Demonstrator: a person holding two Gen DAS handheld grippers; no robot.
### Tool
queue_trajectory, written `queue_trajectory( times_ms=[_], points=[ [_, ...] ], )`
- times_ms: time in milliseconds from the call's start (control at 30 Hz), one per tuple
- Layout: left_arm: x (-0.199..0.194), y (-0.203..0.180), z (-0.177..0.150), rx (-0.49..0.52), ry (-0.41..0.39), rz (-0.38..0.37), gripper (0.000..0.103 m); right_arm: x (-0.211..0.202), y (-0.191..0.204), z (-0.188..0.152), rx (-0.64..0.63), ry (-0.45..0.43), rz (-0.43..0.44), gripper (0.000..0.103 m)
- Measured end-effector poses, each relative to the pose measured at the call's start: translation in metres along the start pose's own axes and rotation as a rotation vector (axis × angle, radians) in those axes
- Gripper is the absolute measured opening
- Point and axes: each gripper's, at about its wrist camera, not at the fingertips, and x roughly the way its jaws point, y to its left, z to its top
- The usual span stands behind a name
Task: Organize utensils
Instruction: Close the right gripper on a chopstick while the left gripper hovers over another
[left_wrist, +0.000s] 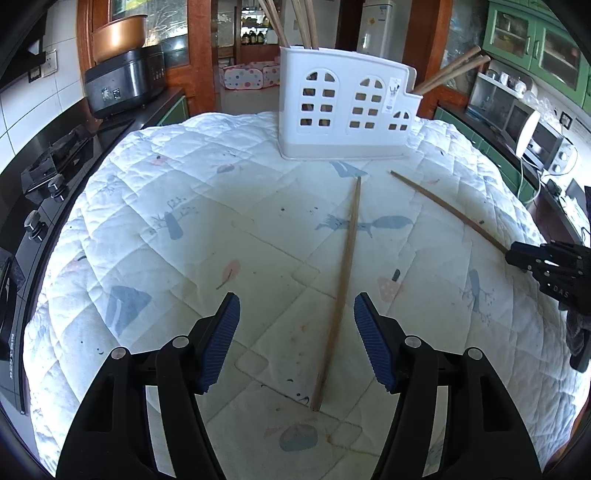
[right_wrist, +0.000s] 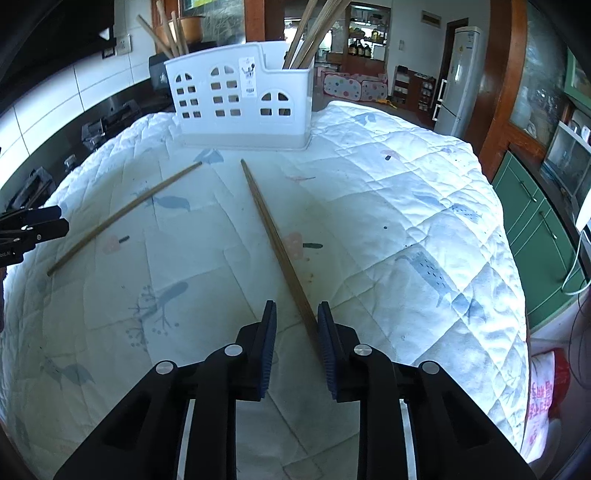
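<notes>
Now | white holder (left_wrist: 345, 110): chopsticks (left_wrist: 304, 22) upright inside | left fingers (left_wrist: 221, 338) apart | right fingers (right_wrist: 327, 343) apart, straddling chopstick (right_wrist: 277, 247)

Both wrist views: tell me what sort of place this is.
Most likely a home kitchen: a gas stove beside tiled wall, a rice cooker, a fridge, and green cabinets around a quilt-covered table.

Little legible. On my right gripper (left_wrist: 546, 266), seen from the left wrist view, white letters "DAS", cut off at the frame edge. Sticker (right_wrist: 248, 76) on the white holder (right_wrist: 242, 107): print too small to read. Red bag (right_wrist: 543, 402) at lower right carries red characters, blurred, unreadable.
</notes>
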Motion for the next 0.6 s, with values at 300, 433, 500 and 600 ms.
queue_trajectory(
  times_ms=[300,433,500,600],
  points=[
    [0.008,-0.002,-0.008,0.016,0.033,-0.029,0.054,0.0,0.002,0.0,-0.046,-0.001,-0.012,0.005],
    [0.011,-0.004,-0.01,0.031,0.042,-0.033,0.052,-0.003,0.006,0.0,-0.068,-0.004,-0.007,0.001],
    [0.013,-0.004,-0.011,0.031,0.048,-0.042,0.05,-0.005,0.009,0.0,-0.078,-0.007,0.0,0.001],
    [0.016,-0.005,-0.012,0.035,0.056,-0.054,0.045,-0.008,0.016,0.0,-0.092,-0.014,0.014,0.001]
  ],
)
